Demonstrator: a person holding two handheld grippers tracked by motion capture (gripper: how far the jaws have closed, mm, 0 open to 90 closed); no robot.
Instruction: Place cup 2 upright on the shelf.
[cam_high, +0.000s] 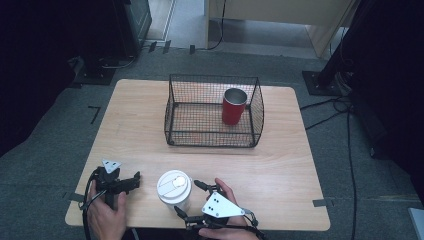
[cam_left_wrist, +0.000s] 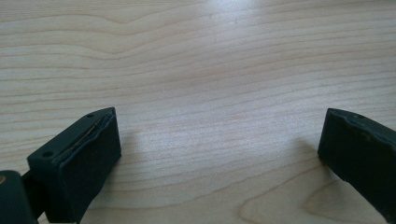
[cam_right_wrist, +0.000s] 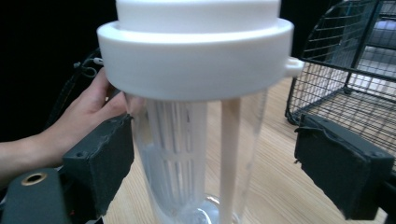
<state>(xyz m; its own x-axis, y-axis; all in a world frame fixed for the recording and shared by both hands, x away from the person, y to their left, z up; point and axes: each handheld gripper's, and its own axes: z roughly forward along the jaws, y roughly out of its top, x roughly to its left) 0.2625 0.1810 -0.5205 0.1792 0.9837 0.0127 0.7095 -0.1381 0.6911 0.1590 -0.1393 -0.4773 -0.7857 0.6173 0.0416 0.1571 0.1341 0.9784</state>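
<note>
A clear tumbler with a white lid (cam_high: 174, 188) stands upright near the table's front edge. My right gripper (cam_high: 187, 196) lies level just right of it, one jaw on each side. In the right gripper view the tumbler (cam_right_wrist: 196, 116) rises between the jaws. The left pad (cam_right_wrist: 100, 163) sits against its wall, while the right pad (cam_right_wrist: 341, 168) stands clear of it with a gap. My left gripper (cam_high: 134, 180) rests to the tumbler's left, open, with bare wood between its jaws (cam_left_wrist: 219, 144).
A black wire basket (cam_high: 215, 77) stands at the middle back of the wooden table (cam_high: 280, 165) and holds an upright red cup (cam_high: 234, 105). The basket's corner (cam_right_wrist: 336, 93) is behind the right jaw. Cables run over the floor to the right.
</note>
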